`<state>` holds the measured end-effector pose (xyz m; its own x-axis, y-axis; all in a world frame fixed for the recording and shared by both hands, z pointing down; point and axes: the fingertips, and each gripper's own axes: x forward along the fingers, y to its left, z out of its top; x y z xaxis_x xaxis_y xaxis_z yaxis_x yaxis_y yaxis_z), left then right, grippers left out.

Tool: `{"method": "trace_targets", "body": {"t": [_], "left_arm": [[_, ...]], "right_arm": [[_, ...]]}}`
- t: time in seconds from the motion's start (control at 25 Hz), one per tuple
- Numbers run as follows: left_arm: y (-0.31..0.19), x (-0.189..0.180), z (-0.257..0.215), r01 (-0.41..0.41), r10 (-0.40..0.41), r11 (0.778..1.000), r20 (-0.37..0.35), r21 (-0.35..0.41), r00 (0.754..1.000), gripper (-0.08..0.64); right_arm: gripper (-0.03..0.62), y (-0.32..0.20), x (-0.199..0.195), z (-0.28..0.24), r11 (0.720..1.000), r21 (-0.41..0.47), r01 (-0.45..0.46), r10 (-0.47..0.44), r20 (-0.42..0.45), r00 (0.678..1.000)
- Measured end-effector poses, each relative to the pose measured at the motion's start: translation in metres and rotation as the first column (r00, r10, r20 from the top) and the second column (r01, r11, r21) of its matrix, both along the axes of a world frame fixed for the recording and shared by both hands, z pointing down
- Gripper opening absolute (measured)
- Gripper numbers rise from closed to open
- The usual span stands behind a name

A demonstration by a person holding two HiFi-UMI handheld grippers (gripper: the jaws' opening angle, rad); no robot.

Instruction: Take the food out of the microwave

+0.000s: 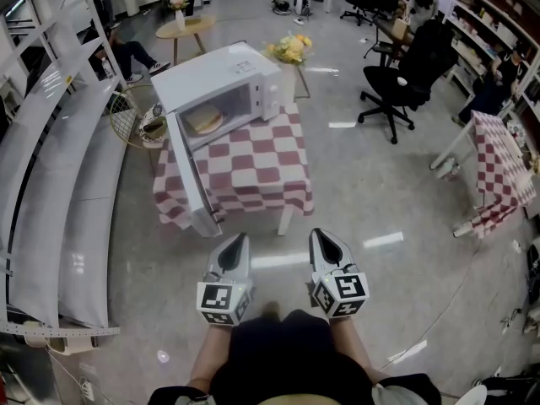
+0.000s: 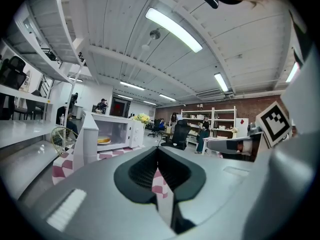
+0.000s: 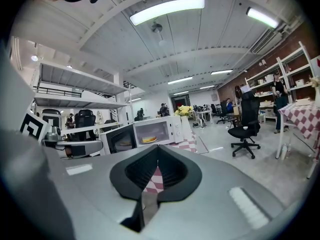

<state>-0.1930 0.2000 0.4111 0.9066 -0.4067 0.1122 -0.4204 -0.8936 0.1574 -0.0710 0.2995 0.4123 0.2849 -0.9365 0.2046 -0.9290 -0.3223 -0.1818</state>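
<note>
A white microwave stands on a table with a red-and-white checked cloth. Its door hangs wide open toward me. Inside, yellowish food on a plate rests on the oven floor. It also shows in the left gripper view as food and in the right gripper view as food. My left gripper and right gripper are side by side over the floor, short of the table. Both point at the microwave, shut and holding nothing.
A vase of yellow flowers stands beside the microwave. A wire basket sits left of the table, long grey shelving beyond it. A black office chair and a second checked table are to the right.
</note>
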Motion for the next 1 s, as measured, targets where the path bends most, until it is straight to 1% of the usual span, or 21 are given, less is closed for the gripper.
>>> {"method": "trace_targets", "body": {"t": [0.48,0.8,1.0], "left_arm": [[-0.005,-0.004,0.003,0.006,-0.006,1.000,-0.004,-0.005,1.000,0.011],[-0.002,-0.005,-0.001,-0.001,0.001,1.000,-0.011,-0.019,1.000,0.011],[0.001,-0.002,0.000,-0.008,0.007,1.000,-0.008,-0.014,1.000,0.011]], "right_arm": [[0.001,-0.008,-0.007,-0.001,1.000,-0.005,0.022,-0.022,0.000,1.000],[0.002,0.001,-0.006,-0.001,1.000,-0.020,-0.006,0.006,0.007,1.000],[0.001,0.005,-0.006,0.007,1.000,-0.026,-0.009,0.009,0.018,1.000]]}}
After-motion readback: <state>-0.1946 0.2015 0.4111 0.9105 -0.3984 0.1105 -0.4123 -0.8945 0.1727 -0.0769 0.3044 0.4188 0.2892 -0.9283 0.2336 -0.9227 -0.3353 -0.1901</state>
